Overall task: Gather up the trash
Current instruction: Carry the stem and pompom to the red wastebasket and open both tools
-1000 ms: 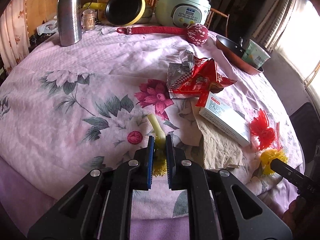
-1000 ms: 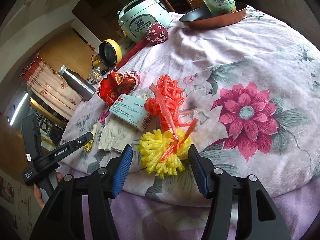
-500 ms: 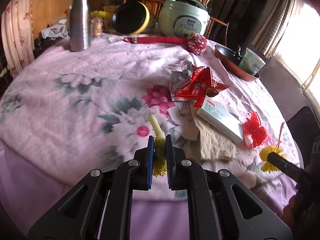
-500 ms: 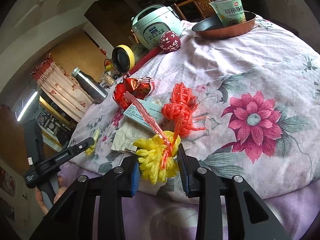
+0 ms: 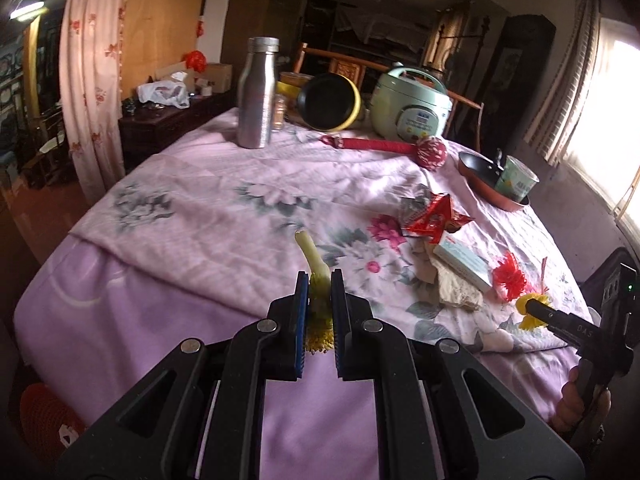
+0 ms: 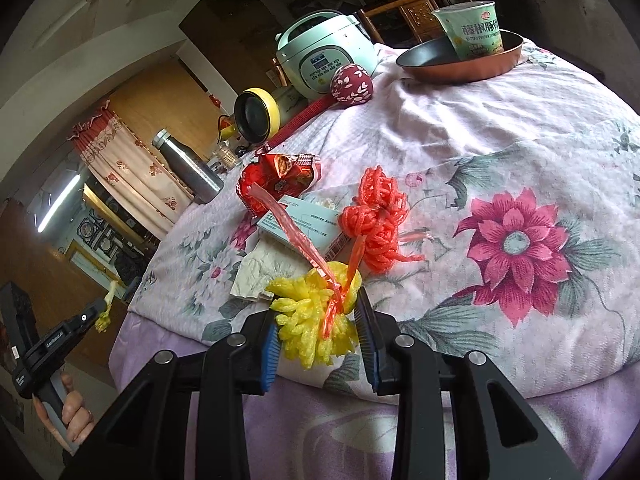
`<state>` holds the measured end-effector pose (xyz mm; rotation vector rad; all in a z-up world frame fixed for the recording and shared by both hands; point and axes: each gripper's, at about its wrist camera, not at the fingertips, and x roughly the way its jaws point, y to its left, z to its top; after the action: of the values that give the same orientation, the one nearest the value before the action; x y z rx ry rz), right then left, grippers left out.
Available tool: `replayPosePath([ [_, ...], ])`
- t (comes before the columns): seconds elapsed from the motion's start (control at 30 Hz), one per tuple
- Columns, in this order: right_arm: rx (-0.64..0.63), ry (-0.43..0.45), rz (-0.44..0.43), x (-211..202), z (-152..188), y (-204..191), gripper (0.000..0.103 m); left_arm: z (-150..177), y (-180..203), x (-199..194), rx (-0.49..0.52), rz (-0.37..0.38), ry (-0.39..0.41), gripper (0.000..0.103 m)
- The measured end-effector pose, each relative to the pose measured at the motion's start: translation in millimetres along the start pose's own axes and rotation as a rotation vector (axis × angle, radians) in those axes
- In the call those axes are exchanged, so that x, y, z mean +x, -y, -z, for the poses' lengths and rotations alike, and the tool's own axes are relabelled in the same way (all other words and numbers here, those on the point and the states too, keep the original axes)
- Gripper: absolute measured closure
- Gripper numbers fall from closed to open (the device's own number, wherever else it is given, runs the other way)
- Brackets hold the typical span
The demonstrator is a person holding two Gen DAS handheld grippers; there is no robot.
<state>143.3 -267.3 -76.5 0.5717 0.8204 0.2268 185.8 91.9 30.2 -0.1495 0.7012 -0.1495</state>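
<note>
My left gripper (image 5: 319, 280) is shut on a pale green stalk with a yellow tuft (image 5: 310, 252), held in the air off the near edge of the table; it also shows at the far left of the right wrist view as the left gripper (image 6: 86, 316). My right gripper (image 6: 316, 306) is shut on a yellow foam net (image 6: 308, 332) tied with a red plastic strip, low over the pink flowered cloth (image 6: 500, 128). Behind it lie a red foam net (image 6: 376, 220), a white-blue box (image 6: 304, 224), a crumpled brown tissue (image 6: 264, 272) and a red snack wrapper (image 6: 280, 176).
At the back of the table stand a steel bottle (image 5: 258, 92), a black and yellow bowl (image 5: 330, 102), a green rice cooker (image 5: 412, 106), a red massage hammer (image 5: 400, 148) and a pan (image 5: 480, 176) holding a cup of noodles. A red basket (image 5: 44, 420) sits on the floor, lower left.
The left gripper has lifted the stalk off the cloth and drawn back past the table's near edge. The right gripper's jaws closed onto the yellow foam net.
</note>
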Motion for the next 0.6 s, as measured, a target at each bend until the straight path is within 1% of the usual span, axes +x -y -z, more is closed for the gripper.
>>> replayPosePath([
  [0.13,-0.010,0.027,-0.045,-6,2,-10,0.069,10,-34,-29,-0.059,-0.051,0.025,0.091],
  [0.2,-0.008,0.038,-0.098,-10,5,-23,0.069,18,-58,-49,-0.096,-0.098,0.047,0.091],
  [0.23,-0.013,0.037,-0.132,-12,6,-33,0.069,22,-71,-60,-0.113,-0.135,0.058,0.091],
  [0.3,-0.049,0.027,-0.192,-13,10,-59,0.069,33,-99,-81,-0.151,-0.204,0.077,0.091],
  [0.37,-0.098,0.011,-0.235,-12,15,-86,0.069,47,-133,-102,-0.215,-0.267,0.088,0.091],
  [0.4,-0.136,-0.011,-0.271,-9,20,-108,0.069,58,-155,-113,-0.261,-0.305,0.093,0.091],
  [0.5,-0.213,-0.078,-0.353,1,35,-159,0.069,84,-202,-135,-0.375,-0.390,0.103,0.091],
  [0.57,-0.252,-0.122,-0.391,8,44,-186,0.069,110,-240,-149,-0.473,-0.430,0.103,0.091],
  [0.6,-0.282,-0.155,-0.415,14,52,-206,0.069,120,-252,-153,-0.504,-0.441,0.101,0.091],
])
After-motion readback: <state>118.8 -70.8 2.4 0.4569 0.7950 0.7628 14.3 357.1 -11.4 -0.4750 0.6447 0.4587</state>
